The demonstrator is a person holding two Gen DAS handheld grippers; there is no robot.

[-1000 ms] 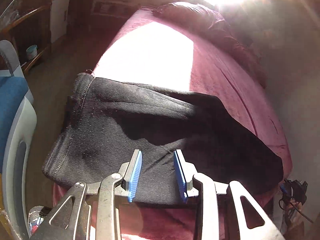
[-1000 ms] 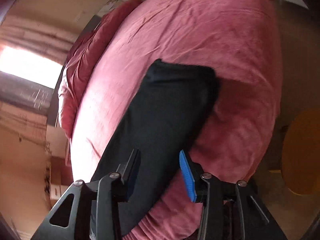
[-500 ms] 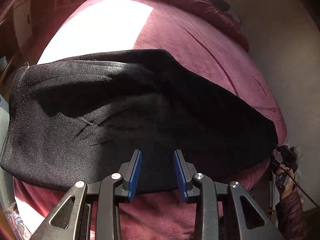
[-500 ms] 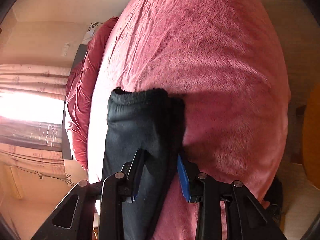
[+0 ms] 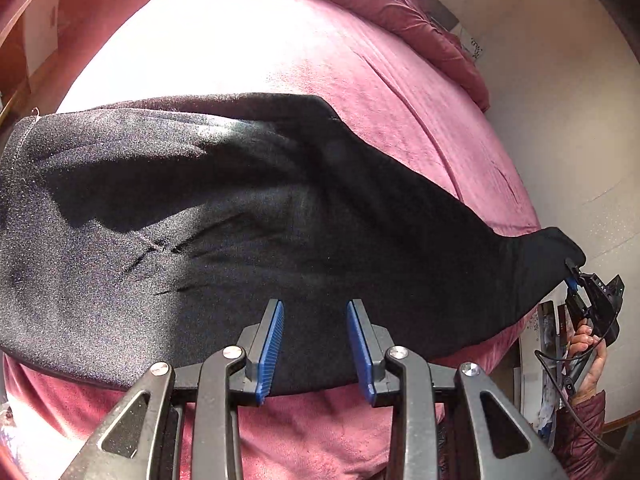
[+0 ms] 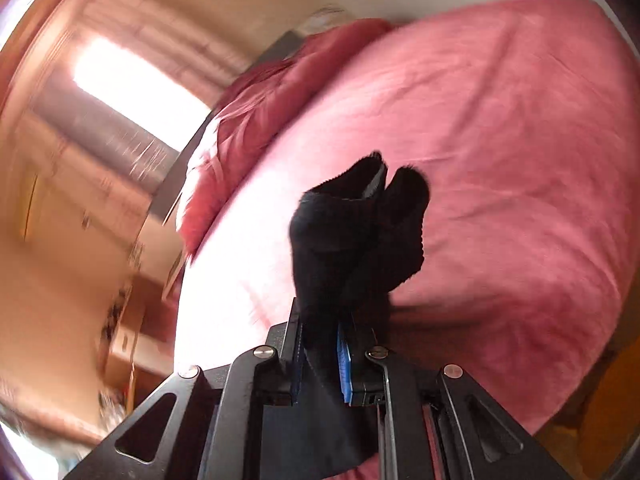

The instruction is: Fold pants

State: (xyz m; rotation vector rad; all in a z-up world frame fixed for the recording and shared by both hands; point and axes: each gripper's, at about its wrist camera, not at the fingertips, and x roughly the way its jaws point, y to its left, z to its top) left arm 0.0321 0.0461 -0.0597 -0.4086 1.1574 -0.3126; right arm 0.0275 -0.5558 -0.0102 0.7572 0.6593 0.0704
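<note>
Black pants [image 5: 248, 220] lie across red bed [image 5: 400, 92]. My right gripper [image 6: 320, 356] clamps leg cuff, lifted at 3 o'clock. My left gripper [image 5: 315, 344] hovers, jaws apart, holding nothing. Risk: thin bite slips, cuff drops mid-fold.

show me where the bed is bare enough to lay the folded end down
Bare bedspread runs from the far edge of the pants to the pillows, and a narrow strip lies between the near hem and the open left gripper. The middle is covered by pants; the right gripper pinches their cuff end.
</note>
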